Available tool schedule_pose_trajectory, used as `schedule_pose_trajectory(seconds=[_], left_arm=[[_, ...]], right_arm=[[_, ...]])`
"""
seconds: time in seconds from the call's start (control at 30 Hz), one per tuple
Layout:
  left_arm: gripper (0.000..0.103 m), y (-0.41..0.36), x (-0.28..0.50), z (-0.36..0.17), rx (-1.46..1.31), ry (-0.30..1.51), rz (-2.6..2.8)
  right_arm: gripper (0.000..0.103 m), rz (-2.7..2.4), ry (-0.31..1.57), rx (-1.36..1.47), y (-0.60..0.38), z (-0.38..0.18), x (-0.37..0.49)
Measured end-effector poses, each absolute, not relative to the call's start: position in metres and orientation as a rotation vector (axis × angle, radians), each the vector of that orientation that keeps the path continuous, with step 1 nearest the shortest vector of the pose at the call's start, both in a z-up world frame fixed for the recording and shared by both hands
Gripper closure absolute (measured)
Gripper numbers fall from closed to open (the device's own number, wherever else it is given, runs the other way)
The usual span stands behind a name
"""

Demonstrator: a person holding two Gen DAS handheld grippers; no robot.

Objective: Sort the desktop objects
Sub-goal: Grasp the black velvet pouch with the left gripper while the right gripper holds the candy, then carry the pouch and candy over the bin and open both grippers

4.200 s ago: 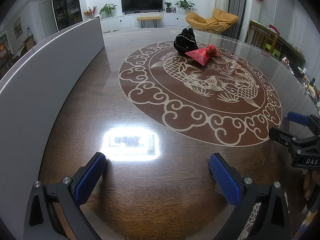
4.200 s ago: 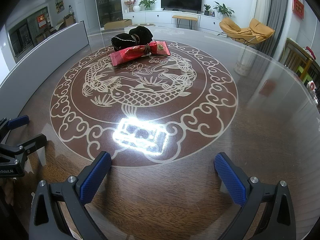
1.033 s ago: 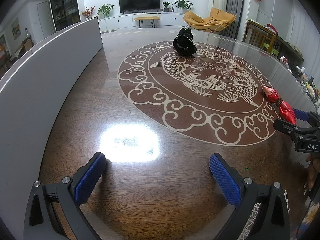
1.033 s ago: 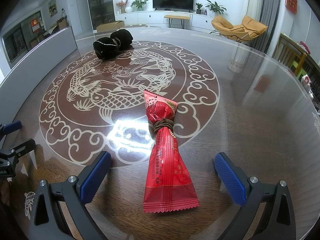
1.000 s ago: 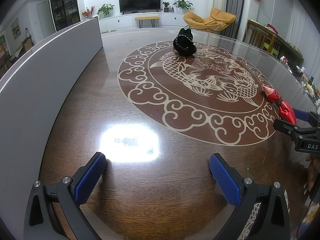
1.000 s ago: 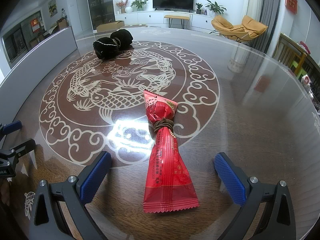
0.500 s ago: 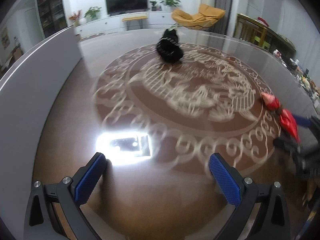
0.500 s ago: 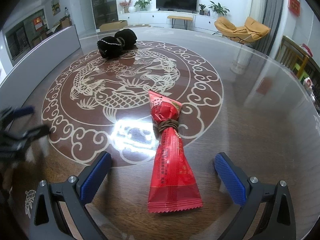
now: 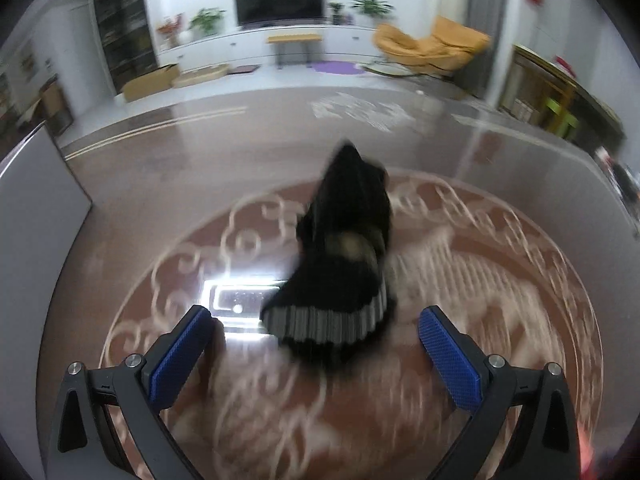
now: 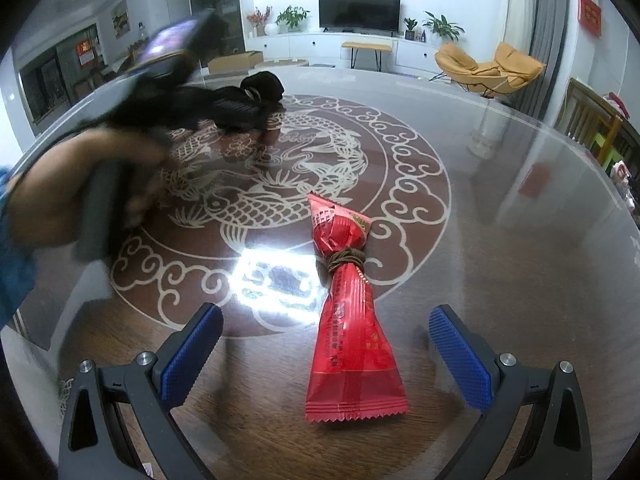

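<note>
A black knitted item with a grey ribbed cuff (image 9: 344,264) lies on the glass table, blurred, just ahead of my open left gripper (image 9: 316,344). It also shows in the right wrist view (image 10: 248,104), partly behind the left gripper and hand (image 10: 120,140). A red snack packet tied with a brown band (image 10: 348,304) lies flat between the open fingers of my right gripper (image 10: 326,344), untouched.
The round table has a fish and cloud inlay (image 10: 280,184) and a bright lamp glare (image 10: 276,280). A grey upright panel (image 9: 36,216) stands at the left edge. The living room with a TV and an orange chair lies beyond.
My left gripper has swept fast forward across the table to the black knitted item, which now fills its view. The right gripper and the red packet have barely moved.
</note>
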State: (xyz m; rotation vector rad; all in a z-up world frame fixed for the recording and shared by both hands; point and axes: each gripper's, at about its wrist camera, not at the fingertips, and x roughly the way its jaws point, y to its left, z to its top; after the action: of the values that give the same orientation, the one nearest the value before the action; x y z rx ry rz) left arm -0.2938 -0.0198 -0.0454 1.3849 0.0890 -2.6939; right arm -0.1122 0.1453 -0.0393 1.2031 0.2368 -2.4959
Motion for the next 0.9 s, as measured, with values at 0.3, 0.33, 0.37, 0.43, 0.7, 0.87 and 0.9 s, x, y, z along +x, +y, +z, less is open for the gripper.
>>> schedule_pose_trajectory(seconds=[0.3,0.33,0.37,0.43,0.7,0.87,0.9], left_arm=[[0.074,-0.022,-0.286,-0.037,1.344,0.05,-2.822],[0.074,-0.028,-0.269,-0.037,1.346,0.064,-2.829],[0.074,-0.032,-0.255,-0.037,1.349,0.067,-2.835],[0.074,-0.037,-0.216,-0.038,1.351,0.033,-2.832],[0.074,-0.048,-0.064,-0.04,1.341,0.027,-2.816],[0.074,-0.048,-0.026,-0.039,1.336,0.038,-2.82],[0.074,-0.049,-0.023,-0.039,1.335,0.037,-2.822]], right_arm=[[0.0,-2.5,0.227,1.215,0.145,-0.04,-0.113],[0.0,-2.499,0.224,1.217,0.145,-0.04,-0.113],[0.0,-2.498,0.22,1.222,0.146,-0.04,-0.114],[0.0,-2.494,0.212,1.231,0.147,-0.04,-0.115],[0.0,-2.466,0.177,1.247,0.15,-0.042,-0.118],[0.026,-2.434,0.229,1.267,0.146,-0.037,-0.129],[0.046,-2.433,0.262,1.267,0.143,-0.035,-0.131]])
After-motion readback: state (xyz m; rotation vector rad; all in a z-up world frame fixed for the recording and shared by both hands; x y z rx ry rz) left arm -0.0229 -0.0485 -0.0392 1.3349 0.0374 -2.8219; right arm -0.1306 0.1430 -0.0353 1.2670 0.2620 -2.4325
